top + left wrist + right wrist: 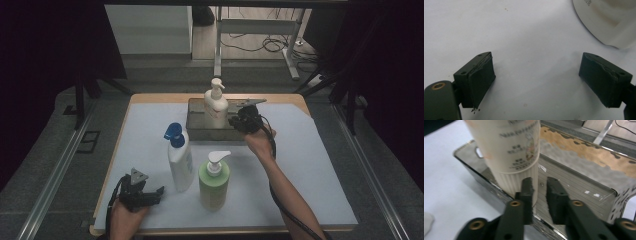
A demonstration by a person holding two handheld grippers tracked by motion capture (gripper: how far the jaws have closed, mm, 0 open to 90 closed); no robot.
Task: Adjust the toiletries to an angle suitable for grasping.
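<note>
Upright, long axis vertical: the cream pump bottle (216, 106) stands in the metal tray (196, 129) at the far middle of the counter (310, 165), with its white pump nozzle pointing right in the high view. Right claw (539, 195) sits just to the bottle's right, over the tray; its jaws are nearly together with nothing between them, and the left jaw lies against or just beside the bottle's ribbed base, contact hard to tell. Bottle top is cut off in the right gripper view, and the label print is blurred and unreadable. Body is cream-white with a pinkish label and fine vertical ribs at the bottom. Tray floor is ridged metal, its far wall blotched with brown patches.

Left claw (536, 80) rests near the counter's front left corner, jaws wide apart, holding nothing, over bare white surface. White bottle with blue pump (180, 160) and green bottle with white pump (214, 184) stand upright in the near middle, well apart from the tray. A white bottle's edge is cropped at the top right of the left gripper view.
</note>
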